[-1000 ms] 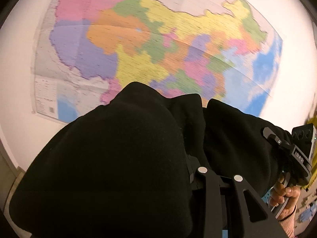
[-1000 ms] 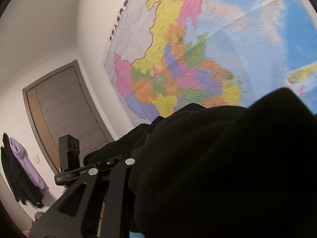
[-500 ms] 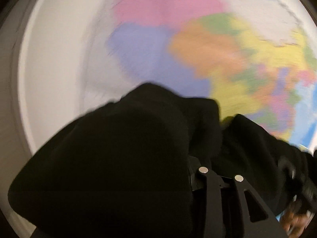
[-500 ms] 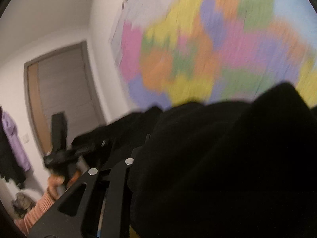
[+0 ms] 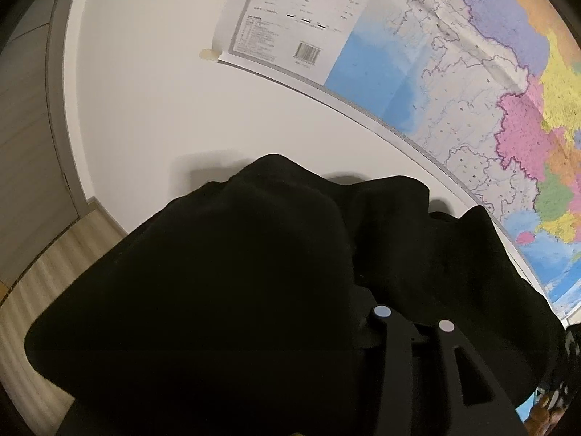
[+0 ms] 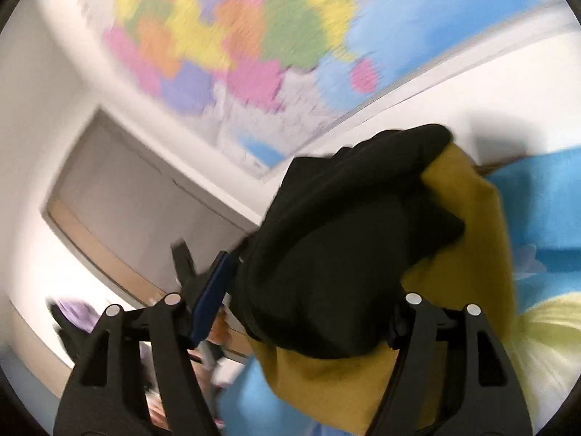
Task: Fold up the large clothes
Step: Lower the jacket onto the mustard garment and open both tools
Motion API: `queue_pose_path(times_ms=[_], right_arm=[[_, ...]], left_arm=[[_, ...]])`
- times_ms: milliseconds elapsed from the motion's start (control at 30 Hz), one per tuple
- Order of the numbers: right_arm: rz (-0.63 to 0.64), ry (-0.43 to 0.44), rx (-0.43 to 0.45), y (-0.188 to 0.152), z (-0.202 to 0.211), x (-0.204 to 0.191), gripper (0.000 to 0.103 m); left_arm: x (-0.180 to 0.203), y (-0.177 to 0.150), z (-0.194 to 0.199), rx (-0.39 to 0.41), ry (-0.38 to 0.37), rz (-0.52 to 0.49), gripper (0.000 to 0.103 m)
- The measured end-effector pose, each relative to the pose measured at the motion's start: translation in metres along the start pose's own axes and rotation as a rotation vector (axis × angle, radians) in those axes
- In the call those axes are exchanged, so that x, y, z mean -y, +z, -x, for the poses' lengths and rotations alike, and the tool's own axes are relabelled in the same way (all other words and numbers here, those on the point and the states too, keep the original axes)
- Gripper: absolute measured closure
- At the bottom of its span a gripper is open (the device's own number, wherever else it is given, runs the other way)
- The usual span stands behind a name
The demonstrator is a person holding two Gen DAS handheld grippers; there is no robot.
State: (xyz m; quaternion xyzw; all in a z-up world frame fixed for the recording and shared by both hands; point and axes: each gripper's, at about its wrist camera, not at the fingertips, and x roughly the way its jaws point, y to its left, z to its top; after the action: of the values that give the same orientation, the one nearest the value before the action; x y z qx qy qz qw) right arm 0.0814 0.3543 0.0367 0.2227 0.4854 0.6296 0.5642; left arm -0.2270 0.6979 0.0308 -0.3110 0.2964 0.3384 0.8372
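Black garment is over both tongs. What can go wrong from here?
1. Right tongs: jaws are opening with the black garment bunched between them above yellow fabric. It may land as a heap, not a fold.
2. The garment drapes over the left tongs, whose jaws are opening, pads hidden. Cloth could stay snagged on a finger and drag.

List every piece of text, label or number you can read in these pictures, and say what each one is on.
None can be read.
Wall map, legend panel: rows of print, too small to read.
Barcode on that panel: bars show, its digits too small.
Place names across the map: too small in the left wrist view, motion-blurred in the right wrist view.
Black garment: no label shows.
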Motion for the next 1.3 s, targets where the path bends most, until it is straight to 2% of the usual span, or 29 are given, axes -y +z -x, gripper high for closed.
queue_pose_path(times_ms=[33,67,100,200,267,367,433,533,600,667,700,767,867,967,1000,1133,1233,1300], right_arm=[[0.004,-0.017,-0.021,0.002,-0.002,0.001,0.064],[0.031,-0.034,-0.012,0.005,-0.002,-0.003,0.081],[0.081,-0.049,0.014,0.007,0.004,-0.012,0.087],[0.245,-0.059,0.117,-0.003,0.028,-0.041,0.09],[0.284,-0.074,0.127,-0.021,0.032,-0.039,0.09],[0.215,-0.195,0.014,-0.04,0.016,-0.009,0.088],[0.15,-0.196,0.001,-0.051,0.018,0.008,0.081],[0.195,-0.228,0.024,-0.049,0.023,-0.005,0.075],[0.264,-0.275,0.016,-0.051,0.027,-0.022,0.072],[0.311,-0.302,0.001,-0.052,0.03,-0.031,0.061],[0.332,-0.317,-0.015,-0.054,0.03,-0.036,0.059],[0.373,-0.329,-0.045,-0.06,0.033,-0.045,0.059],[0.433,-0.333,-0.098,-0.07,0.044,-0.057,0.059],[0.565,-0.335,-0.151,-0.079,0.05,-0.083,0.058],[0.632,-0.294,-0.167,-0.082,0.052,-0.097,0.059],[0.7,-0.276,-0.093,-0.073,0.049,-0.124,0.059],[0.648,-0.323,-0.054,-0.055,0.029,-0.116,0.053],[0.592,-0.369,-0.048,-0.045,0.012,-0.1,0.044]], left_arm=[[0.002,0.001,-0.001,0.0,0.01,-0.008,0.061],[0.005,0.001,-0.001,-0.001,0.015,-0.01,0.061],[0.006,0.003,0.001,-0.001,0.014,-0.01,0.061],[0.011,0.005,0.008,0.022,-0.011,-0.02,0.059],[0.013,0.003,0.002,0.011,-0.002,-0.042,0.056],[0.016,-0.004,-0.011,-0.023,0.058,-0.085,0.049],[0.014,-0.009,-0.006,-0.003,0.079,-0.09,0.039],[0.013,-0.018,0.015,0.035,0.102,-0.119,0.017],[0.01,-0.03,0.035,0.069,0.115,-0.148,0.013],[0.006,-0.04,0.051,0.099,0.141,-0.163,0.012],[0.004,-0.046,0.062,0.124,0.151,-0.169,0.012],[0.002,-0.055,0.084,0.167,0.152,-0.185,0.012],[0.011,-0.061,0.113,0.225,0.107,-0.232,0.012],[0.031,-0.059,0.118,0.227,0.069,-0.293,0.01],[0.038,-0.059,0.116,0.229,0.064,-0.304,0.01],[0.057,-0.057,0.095,0.207,0.075,-0.325,0.01],[0.072,-0.063,0.084,0.181,0.069,-0.329,0.011],[0.085,-0.069,0.082,0.186,0.069,-0.352,0.011]])
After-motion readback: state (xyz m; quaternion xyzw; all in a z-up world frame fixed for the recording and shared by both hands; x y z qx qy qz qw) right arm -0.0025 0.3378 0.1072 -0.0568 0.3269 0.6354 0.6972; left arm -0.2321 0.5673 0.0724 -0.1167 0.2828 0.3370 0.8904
